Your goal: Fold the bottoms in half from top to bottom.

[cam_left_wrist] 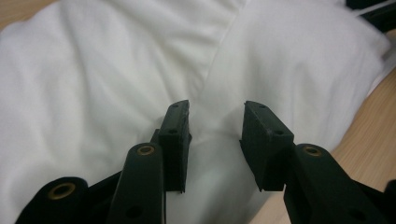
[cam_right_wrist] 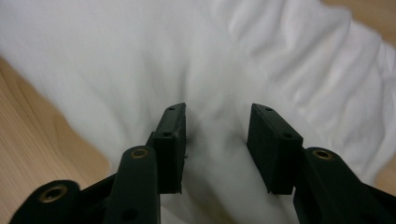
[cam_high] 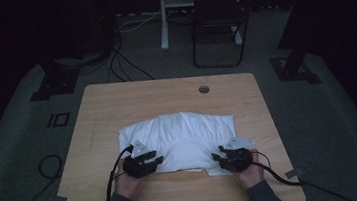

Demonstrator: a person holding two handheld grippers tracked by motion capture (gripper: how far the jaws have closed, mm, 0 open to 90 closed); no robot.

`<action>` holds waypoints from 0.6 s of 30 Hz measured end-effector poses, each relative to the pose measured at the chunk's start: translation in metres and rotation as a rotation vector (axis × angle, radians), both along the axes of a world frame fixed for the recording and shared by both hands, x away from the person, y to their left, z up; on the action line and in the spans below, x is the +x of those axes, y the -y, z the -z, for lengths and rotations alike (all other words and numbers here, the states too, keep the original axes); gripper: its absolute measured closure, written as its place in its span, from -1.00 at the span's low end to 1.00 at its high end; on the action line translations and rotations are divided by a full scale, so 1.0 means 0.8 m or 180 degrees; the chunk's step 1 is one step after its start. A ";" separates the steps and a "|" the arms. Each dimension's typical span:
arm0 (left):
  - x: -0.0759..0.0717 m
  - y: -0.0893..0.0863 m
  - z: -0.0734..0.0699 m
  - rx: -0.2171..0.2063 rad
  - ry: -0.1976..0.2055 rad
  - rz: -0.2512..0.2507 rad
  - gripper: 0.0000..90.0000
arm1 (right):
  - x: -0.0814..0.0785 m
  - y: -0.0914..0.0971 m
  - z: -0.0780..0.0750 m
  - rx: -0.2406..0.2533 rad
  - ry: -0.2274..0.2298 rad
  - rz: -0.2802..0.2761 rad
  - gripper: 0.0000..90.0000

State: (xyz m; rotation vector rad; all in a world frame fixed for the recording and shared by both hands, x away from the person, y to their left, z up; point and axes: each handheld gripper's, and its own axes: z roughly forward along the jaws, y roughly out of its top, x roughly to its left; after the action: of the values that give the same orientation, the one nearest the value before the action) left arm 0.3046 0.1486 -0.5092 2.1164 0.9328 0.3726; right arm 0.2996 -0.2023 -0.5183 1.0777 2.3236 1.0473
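White garment [cam_high: 180,138], folded and rumpled, lies spread across the middle of a pale wooden bench [cam_high: 116,102] in a dim room, its near edge a little short of the bench's front. A person in dark sleeves reaches in from the front edge with a two-jaw tool in each hand. At the garment's near left corner sits the left claw [cam_high: 156,159], its jaws parted over the cloth; the left gripper view shows white fabric [cam_left_wrist: 116,70] passing beneath and between the two black jaws, a seam or fold running up from the gap, and no pad pressing on it. At the near right corner sits the right claw [cam_high: 217,155], likewise parted, and the right gripper view shows wrinkled cloth [cam_right_wrist: 215,60] under the gap with bare bench wood [cam_right_wrist: 32,135] to one side. Whether either claw's tips rest on the fabric cannot be told. A round cable hole [cam_high: 204,89] marks the bench's far edge. Beyond the bench, a dark folding chair [cam_high: 218,23] stands on grey carpet, with black cables [cam_high: 122,66] trailing across the floor nearby.
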 end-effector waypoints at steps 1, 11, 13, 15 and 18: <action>-0.002 -0.001 0.005 0.0105 0.0031 -0.0057 0.40 | -0.001 0.002 0.005 -0.0024 -0.0040 0.0028 0.35; 0.006 -0.021 0.033 0.0103 -0.0092 -0.0412 0.50 | -0.001 0.010 0.024 -0.0095 -0.0202 0.0125 0.46; 0.008 -0.024 0.034 0.0034 -0.0117 -0.0424 0.52 | -0.004 0.008 0.025 -0.0100 -0.0172 0.0164 0.47; 0.009 -0.025 0.034 0.0027 -0.0100 -0.0424 0.52 | -0.005 0.008 0.026 -0.0102 -0.0149 0.0177 0.47; 0.015 -0.031 0.036 -0.0095 -0.0093 -0.0458 0.52 | -0.006 0.008 0.027 -0.0082 -0.0152 0.0192 0.47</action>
State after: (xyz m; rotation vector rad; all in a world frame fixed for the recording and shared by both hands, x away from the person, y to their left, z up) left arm 0.3169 0.1736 -0.5377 2.0383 1.1047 0.3989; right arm 0.2951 -0.2086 -0.5395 1.1677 2.3199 0.9770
